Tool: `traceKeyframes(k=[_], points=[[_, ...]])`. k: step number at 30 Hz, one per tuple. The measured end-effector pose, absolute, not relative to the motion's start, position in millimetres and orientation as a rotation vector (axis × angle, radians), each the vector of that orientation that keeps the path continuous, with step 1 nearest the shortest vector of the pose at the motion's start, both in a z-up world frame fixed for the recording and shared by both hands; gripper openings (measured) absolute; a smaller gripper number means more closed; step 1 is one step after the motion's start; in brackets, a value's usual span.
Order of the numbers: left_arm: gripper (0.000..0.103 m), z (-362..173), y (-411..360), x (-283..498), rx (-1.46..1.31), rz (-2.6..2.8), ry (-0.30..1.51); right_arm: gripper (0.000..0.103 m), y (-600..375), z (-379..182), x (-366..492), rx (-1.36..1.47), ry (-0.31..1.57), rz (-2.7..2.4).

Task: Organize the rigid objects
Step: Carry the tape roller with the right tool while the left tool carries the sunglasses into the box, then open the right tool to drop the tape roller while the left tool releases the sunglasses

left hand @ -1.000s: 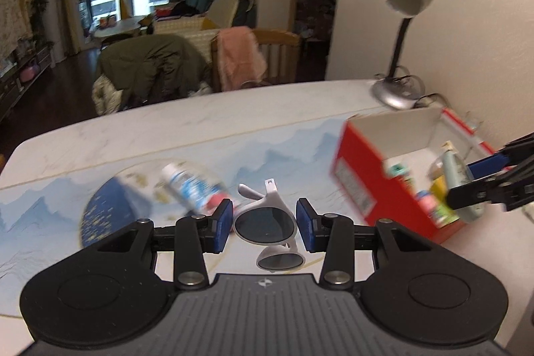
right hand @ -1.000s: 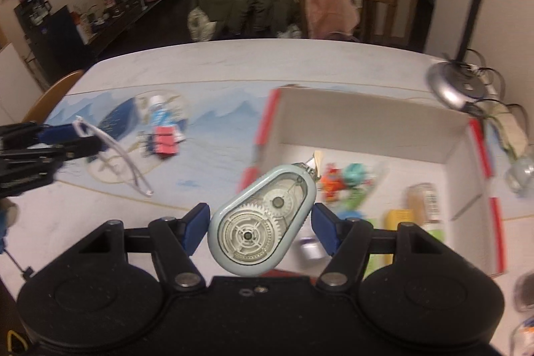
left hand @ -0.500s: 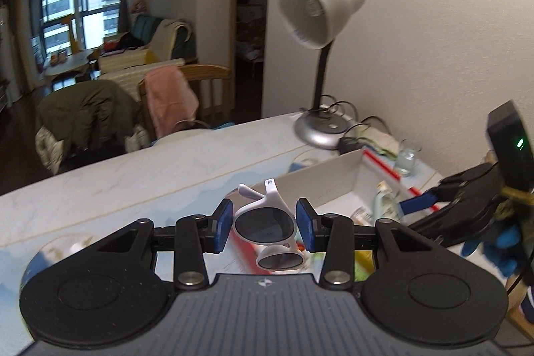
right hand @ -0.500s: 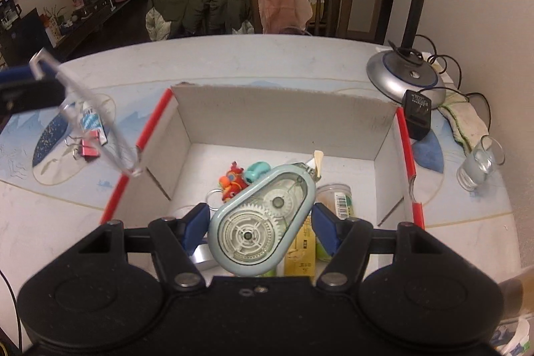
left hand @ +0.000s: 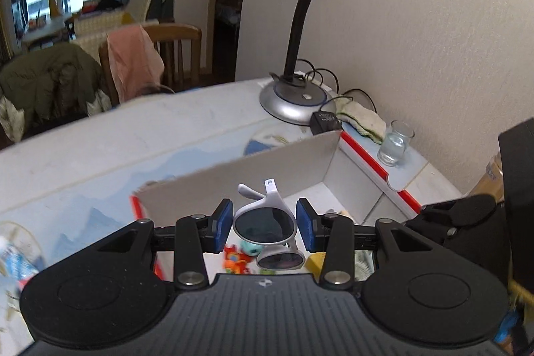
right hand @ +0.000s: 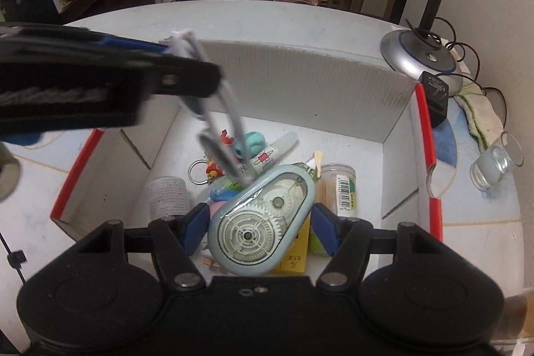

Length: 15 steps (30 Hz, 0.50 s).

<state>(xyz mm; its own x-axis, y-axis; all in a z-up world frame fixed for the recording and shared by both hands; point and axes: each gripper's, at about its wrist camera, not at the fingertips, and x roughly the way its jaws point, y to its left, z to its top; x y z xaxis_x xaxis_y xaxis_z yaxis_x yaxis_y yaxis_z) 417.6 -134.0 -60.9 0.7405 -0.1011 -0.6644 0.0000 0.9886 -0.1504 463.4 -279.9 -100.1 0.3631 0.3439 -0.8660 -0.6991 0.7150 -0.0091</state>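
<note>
White-framed sunglasses (left hand: 263,221) with dark lenses sit between the blue pads of my left gripper (left hand: 264,217), which is shut on them above the open box (left hand: 253,169). The box is white inside with red edges. From the right wrist view the left gripper (right hand: 100,82) reaches in from the left, and the sunglasses (right hand: 217,125) hang over the box (right hand: 423,129). My right gripper (right hand: 260,224) is shut on a pale blue correction tape dispenser (right hand: 263,219) low over the box's near part. Its black body (left hand: 457,217) shows at the right of the left wrist view.
The box holds a toothpick jar (right hand: 343,189), a glue stick (right hand: 277,149), keyring toys (right hand: 230,155), a tape roll (right hand: 167,196) and a yellow pack (right hand: 295,252). A desk lamp (left hand: 293,102), a black adapter (left hand: 325,122), a cloth (left hand: 360,119) and a glass (left hand: 395,144) stand by the wall.
My left gripper has swung right with the sunglasses, from above the table mat to above the box. My right gripper has come over the box and lower, still holding the dispenser.
</note>
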Motion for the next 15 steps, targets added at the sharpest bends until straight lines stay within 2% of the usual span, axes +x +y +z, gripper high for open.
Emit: traceKeyframes(k=[15], points=[[0.040, -98.2, -132.3, 442.9, -0.295, -0.042, 0.781, 0.066, -273.9, -113.8, 470.6, -0.476, 1.030, 0.722]])
